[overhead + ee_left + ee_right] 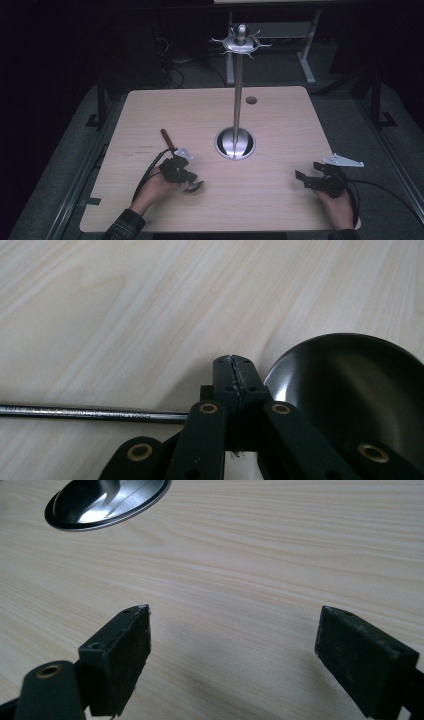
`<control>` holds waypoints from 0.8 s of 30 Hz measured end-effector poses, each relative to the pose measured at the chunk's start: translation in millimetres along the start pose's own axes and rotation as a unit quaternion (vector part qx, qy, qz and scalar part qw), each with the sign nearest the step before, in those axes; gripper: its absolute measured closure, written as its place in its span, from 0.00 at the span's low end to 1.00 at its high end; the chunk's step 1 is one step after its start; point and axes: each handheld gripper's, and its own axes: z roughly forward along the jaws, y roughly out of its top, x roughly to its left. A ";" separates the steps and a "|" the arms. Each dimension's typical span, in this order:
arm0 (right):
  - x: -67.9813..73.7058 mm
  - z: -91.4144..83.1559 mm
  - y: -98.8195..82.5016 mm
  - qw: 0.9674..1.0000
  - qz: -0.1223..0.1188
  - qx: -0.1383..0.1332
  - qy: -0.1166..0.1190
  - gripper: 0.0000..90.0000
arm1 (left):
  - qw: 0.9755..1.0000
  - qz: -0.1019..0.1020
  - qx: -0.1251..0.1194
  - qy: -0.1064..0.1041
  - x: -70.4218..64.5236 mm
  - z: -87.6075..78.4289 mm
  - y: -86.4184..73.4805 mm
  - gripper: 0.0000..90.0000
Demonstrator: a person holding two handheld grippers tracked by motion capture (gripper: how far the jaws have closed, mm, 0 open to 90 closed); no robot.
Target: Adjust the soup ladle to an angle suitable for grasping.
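Left gripper [186,176] sits low on the pale wood-grain bench [280,115], its fingers [235,382] pressed together on the thin chrome shaft of a long steel ladle with a dark brown handle [176,157]. The ladle lies flat at the front left of the bench, handle pointing away up-left, round polished bowl [350,395] just beside the fingertips in the left gripper view, shaft running off to the left there. Judgement: the ladle is rigid metal, moderately light but bowl-heavy, and the smooth round shaft is slippery, so a grip this near the bowl should limit swing, though it may roll between flat pads. The handle looks wooden or plastic, with a grippier surface and a better second hold. Right gripper [314,181] rests at the front right of the bench, fingers [120,655] spread wide with nothing between them. Mid-bench stands a tall chrome utensil stand with a domed round base [235,142], a slim pole and a ring of hooks on top; base is mirror-smooth, the hooks small and thin. Bench surface is matte laminate, low friction.
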 end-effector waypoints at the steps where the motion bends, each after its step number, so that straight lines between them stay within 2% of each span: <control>1: -0.1 0.0 0.0 1.000 0.000 0.000 0.000 0.16 | 1.000 0.000 0.000 0.000 0.0 0.0 0.0 1.00; 3: -0.2 0.0 0.0 1.000 0.000 0.000 0.000 0.16 | 1.000 -0.001 0.003 -0.002 -1.4 -1.4 -1.8 1.00; 4: 0.1 -0.1 0.0 1.000 0.000 0.000 0.000 0.16 | 1.000 0.009 0.011 -0.004 -0.9 -3.5 -3.8 1.00; 5: 0.1 -0.1 0.0 1.000 0.000 0.000 0.000 0.16 | 1.000 0.009 0.011 -0.004 -0.9 -3.5 -3.8 1.00; 6: 0.1 -0.1 0.0 1.000 0.000 0.000 -0.001 0.16 | 1.000 -0.001 0.004 -0.005 -2.7 -3.2 -5.1 1.00; 11: 0.1 0.0 0.1 1.000 0.000 0.001 -0.001 0.16 | 1.000 0.000 0.010 -0.006 -3.6 -7.7 -11.0 1.00; 24: 0.2 0.1 0.2 1.000 0.000 0.002 -0.002 0.16 | 1.000 -0.011 0.019 -0.005 -1.0 -21.4 -28.7 1.00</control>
